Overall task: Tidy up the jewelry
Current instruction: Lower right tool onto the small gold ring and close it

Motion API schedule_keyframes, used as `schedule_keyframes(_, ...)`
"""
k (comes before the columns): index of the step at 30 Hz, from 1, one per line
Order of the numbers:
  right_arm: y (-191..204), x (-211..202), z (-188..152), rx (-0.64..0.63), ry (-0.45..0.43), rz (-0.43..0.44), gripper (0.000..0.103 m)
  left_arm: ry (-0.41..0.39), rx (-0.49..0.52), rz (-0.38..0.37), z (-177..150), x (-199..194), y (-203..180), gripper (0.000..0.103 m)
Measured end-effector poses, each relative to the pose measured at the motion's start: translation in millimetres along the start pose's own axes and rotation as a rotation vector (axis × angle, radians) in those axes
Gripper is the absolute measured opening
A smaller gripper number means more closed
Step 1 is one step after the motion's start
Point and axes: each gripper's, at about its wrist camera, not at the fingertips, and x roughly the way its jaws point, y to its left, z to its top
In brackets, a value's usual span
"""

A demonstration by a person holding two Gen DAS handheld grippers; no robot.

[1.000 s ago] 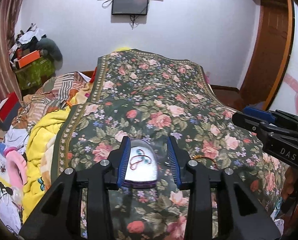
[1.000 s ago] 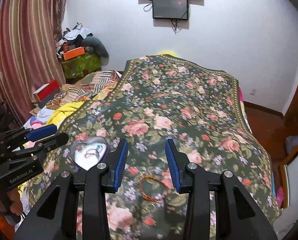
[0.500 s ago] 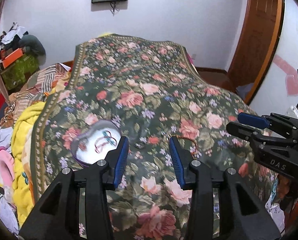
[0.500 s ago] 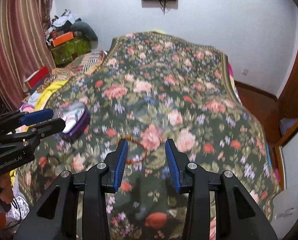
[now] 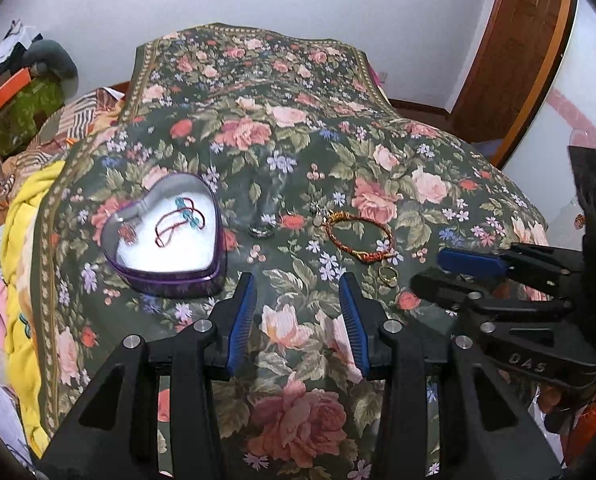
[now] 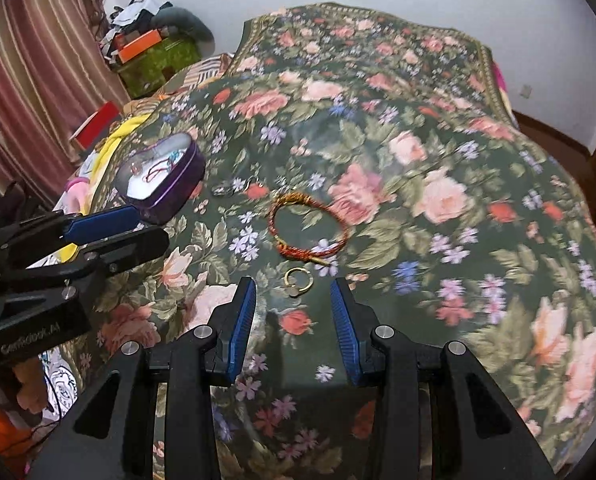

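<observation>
Two grippers, left (image 5: 296, 312) and right (image 6: 292, 314), hung wide open and empty. We judged pickup next: the gold ring (image 6: 298, 278) lay beyond the right one, well right of the heart-shaped tin (image 5: 164, 236).

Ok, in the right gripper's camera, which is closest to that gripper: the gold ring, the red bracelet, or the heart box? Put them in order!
From the right gripper:
1. Gold ring, on the flowery blanket just ahead of the open fingertips.
2. Red bracelet, a bit farther ahead, beyond the ring.
3. Heart box, farthest, off to the left with jewelry inside.
</observation>
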Motion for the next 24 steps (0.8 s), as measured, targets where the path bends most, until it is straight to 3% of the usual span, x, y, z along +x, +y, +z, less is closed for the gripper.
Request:
schedule_keyframes(8, -4.9, 26.2, -2.5, 0.044, 0.04, 0.043, 0.035, 0.011, -0.016, -0.008, -1.7, 5.4, 5.3, 0.042)
schedule_keyframes(12, 0.6, 30.4, -3.9, 0.017, 0.027, 0.017, 0.035, 0.011, -0.022, -0.012, -1.8, 6.4, 6.6, 0.042)
schedule_keyframes(14, 2.7, 32.4, -3.9, 0.004, 0.022, -0.002, 0.032, 0.013, -0.02, -0.012, -1.6, 7.8, 6.0, 0.042)
schedule_keyframes(17, 1.1, 34.0, -2.7, 0.007, 0.016, -0.023, 0.018, 0.015, -0.023, -0.018, -1.9, 9.6, 4.6, 0.042)
schedule_keyframes(24, -5.3, 26.7, -3.7, 0.054, -0.004, -0.003, 0.016, 0.03, -0.014, -0.031, -2.9, 11.2, -0.1, 0.042)
